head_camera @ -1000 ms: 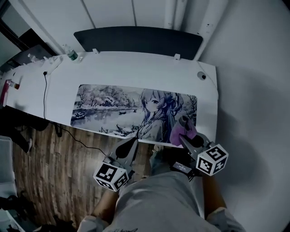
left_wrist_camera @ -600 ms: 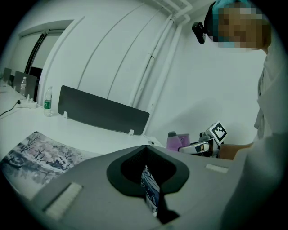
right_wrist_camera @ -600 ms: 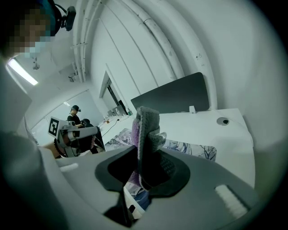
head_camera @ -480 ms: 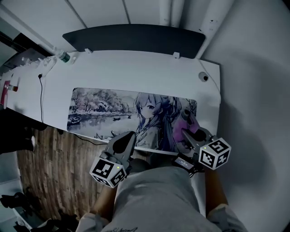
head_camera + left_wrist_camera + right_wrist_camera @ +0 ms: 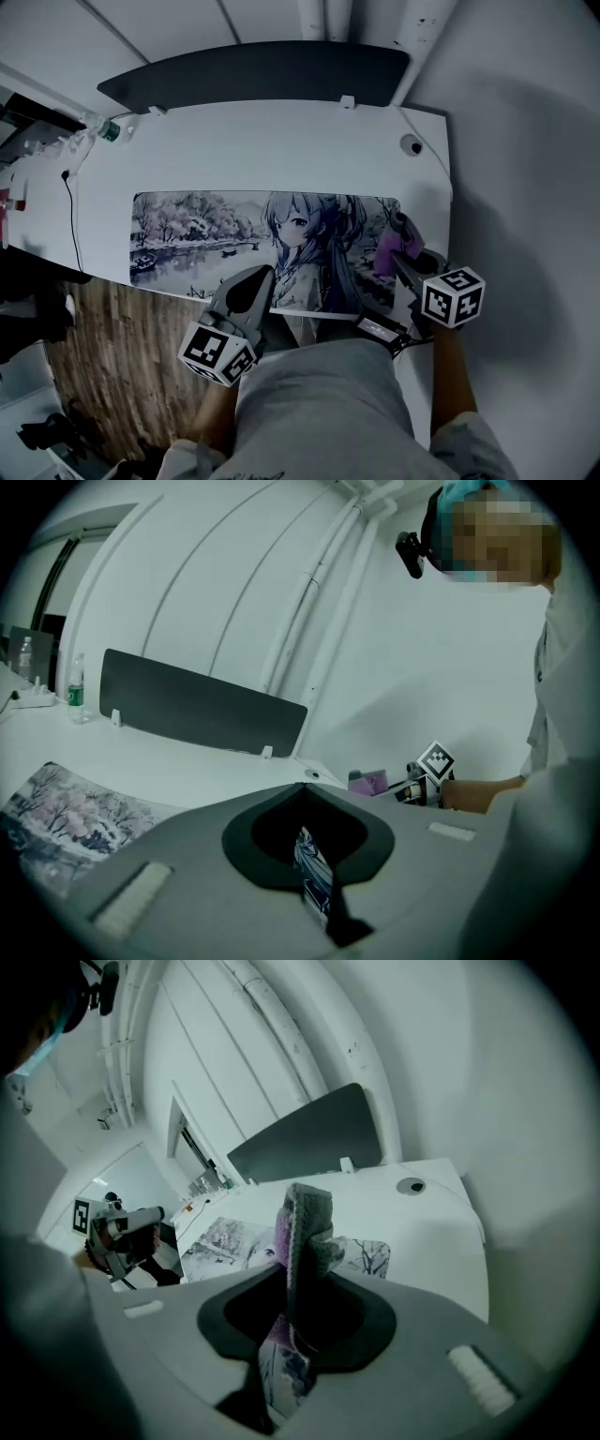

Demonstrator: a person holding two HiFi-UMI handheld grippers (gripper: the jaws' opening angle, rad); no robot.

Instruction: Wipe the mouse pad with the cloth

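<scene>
A: What do your tools hold?
B: My right tool (image 5: 409,265) pinches the purple cloth (image 5: 387,251) between closed jaws, over the right end of the mouse pad (image 5: 206,230). My left tool (image 5: 251,281) has its jaws together on nothing, at the pad's near edge. The pad lies flat on the white surface (image 5: 281,141).

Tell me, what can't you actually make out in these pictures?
Head view: whether the cloth touches the mouse pad; the right gripper covers the contact spot.
Head view: part of the mouse pad's near edge, hidden under the left gripper.
Head view: the bottle label, too small to read.
</scene>
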